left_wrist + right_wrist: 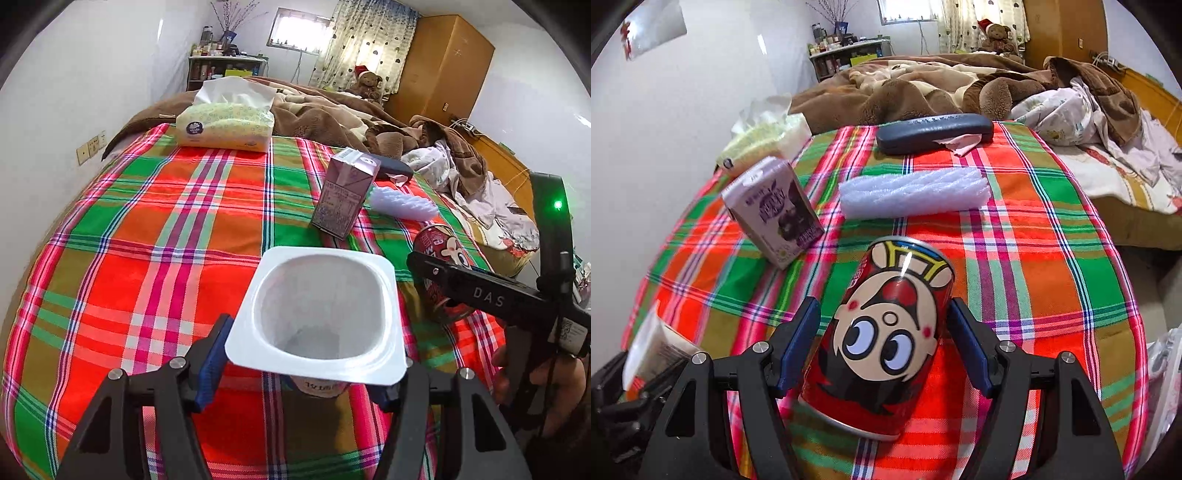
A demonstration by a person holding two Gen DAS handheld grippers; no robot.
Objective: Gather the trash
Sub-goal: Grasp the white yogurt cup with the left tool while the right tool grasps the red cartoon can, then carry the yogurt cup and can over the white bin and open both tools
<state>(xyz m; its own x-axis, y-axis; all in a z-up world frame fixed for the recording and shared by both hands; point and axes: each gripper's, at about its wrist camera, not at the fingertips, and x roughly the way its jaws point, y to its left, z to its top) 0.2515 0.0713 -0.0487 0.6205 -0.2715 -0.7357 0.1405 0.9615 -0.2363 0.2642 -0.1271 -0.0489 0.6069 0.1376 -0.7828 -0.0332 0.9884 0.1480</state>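
An empty white yogurt cup (320, 314) stands upright between the blue pads of my left gripper (310, 354), which is shut on it below its rim. A red cartoon drink can (882, 343) lies tilted between the pads of my right gripper (884, 345), which is shut on it; the can also shows in the left wrist view (439, 258). A purple drink carton (345, 192) (774, 208) stands on the plaid cloth (147, 240) (1052, 277). A white foam strip (914, 197) (402, 205) lies beyond it.
A tissue pack (227, 125) (764, 136) sits at the cloth's far left. A dark glasses case (934, 133) with a pink scrap lies at the far edge. Brown blankets (923, 88) and rumpled bedding (1115, 155) lie behind and right. The white wall (74, 110) is at left.
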